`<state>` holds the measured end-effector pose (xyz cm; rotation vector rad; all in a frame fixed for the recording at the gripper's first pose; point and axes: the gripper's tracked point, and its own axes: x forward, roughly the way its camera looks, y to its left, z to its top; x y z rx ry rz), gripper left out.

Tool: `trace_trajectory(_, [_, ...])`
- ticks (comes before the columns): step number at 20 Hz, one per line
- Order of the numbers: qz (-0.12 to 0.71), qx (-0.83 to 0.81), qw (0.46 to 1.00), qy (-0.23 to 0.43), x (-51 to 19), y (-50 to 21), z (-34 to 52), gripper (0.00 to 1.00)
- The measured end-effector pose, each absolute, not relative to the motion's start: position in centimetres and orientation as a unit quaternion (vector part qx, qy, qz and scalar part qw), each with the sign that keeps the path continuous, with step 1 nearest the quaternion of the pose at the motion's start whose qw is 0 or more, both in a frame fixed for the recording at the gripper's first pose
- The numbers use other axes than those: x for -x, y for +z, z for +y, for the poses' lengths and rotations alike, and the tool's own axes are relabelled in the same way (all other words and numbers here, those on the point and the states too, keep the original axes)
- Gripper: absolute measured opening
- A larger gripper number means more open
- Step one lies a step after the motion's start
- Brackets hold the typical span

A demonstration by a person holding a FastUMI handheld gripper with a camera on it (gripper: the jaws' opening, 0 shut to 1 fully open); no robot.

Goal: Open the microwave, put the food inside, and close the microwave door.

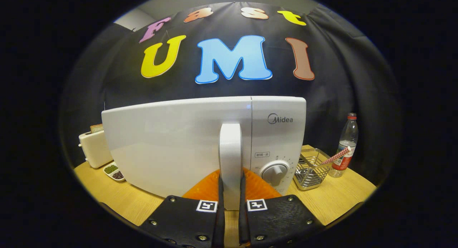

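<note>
A white microwave [171, 144] stands on the wooden table [121, 199], right in front of me. Its door is closed and flush with the control panel, which carries a round dial [274, 173]. The vertical white door handle [230, 158] sits between my fingers. My gripper [231, 185] is shut on the lower part of that handle, with one finger pressing each side. No food item is held.
A white toaster [94, 147] with bread in it stands left of the microwave. A small divided dish [114, 171] of dark and green bits lies beside it. A wire basket [310, 171] with a checked straw and a clear bottle [346, 146] stand to the right.
</note>
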<state>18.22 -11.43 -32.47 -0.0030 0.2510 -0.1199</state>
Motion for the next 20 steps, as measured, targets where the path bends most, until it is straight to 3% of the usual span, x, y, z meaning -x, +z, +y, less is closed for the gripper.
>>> trace_trajectory(20, [0.131, 0.021, 0.989, -0.07, -16.2, -31.8, -11.4, 0.16])
